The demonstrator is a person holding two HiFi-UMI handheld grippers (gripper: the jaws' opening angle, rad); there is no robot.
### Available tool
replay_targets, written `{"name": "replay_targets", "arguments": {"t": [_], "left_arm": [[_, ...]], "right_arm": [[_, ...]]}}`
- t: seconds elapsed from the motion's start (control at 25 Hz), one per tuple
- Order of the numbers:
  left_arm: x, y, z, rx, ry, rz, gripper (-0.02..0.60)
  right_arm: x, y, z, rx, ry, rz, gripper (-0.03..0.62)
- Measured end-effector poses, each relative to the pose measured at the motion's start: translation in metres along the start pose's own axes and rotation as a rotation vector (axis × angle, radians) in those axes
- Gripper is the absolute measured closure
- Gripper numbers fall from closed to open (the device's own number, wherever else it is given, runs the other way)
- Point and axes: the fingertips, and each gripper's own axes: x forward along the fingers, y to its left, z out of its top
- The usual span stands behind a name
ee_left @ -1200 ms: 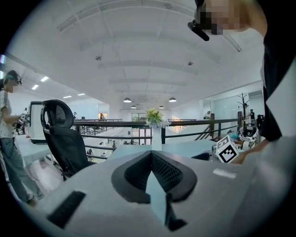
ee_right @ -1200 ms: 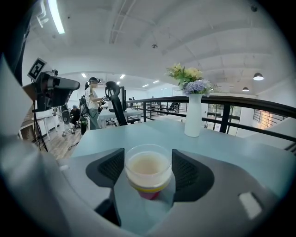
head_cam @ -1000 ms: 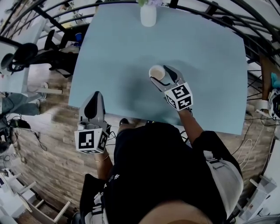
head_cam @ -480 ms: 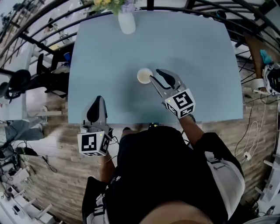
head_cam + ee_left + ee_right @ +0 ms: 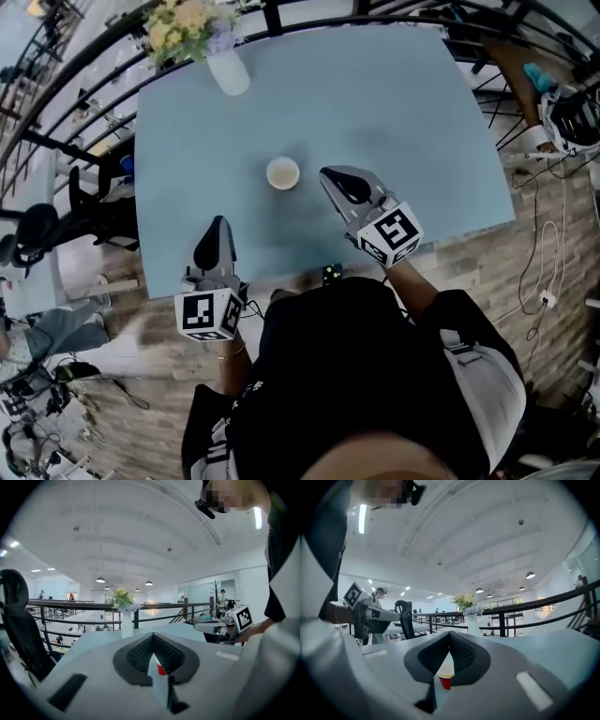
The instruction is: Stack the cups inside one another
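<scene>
One cup [image 5: 282,173], white inside and red outside, stands upright on the pale blue table [image 5: 403,112]. It shows as a red cup [image 5: 446,677] low beyond the jaws in the right gripper view, and as a red sliver [image 5: 161,670] in the left gripper view. My right gripper [image 5: 330,178] hovers just right of the cup, apart from it; its jaws are closing and stand together with nothing between them. My left gripper [image 5: 215,228] sits over the table's near edge, left of the cup, its jaws together and empty.
A white vase of flowers [image 5: 228,71] stands at the table's far left edge. A black railing [image 5: 84,70] curves round the far side. A small dark object [image 5: 331,275] lies at the near edge. Office chairs [image 5: 56,220] stand to the left.
My right gripper, open around the cup a second ago, has drawn back to its right and shut. The cup stays on the table. My left gripper has edged over the table's near edge.
</scene>
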Motion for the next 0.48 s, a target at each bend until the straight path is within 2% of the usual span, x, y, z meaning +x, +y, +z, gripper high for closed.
{"name": "replay_targets", "arguments": {"t": [0.28,0.48], "left_arm": [[0.019,-0.03,-0.003,0.001,0.005,-0.092,0.597],[0.024,-0.045,-0.004,0.008,0.006,-0.124,0.597]], "right_arm": [[-0.031,0.002,0.0,0.019,-0.009,-0.031,0.588],[-0.046,-0.001,0.001,0.018,-0.006,-0.044,0.588]]}}
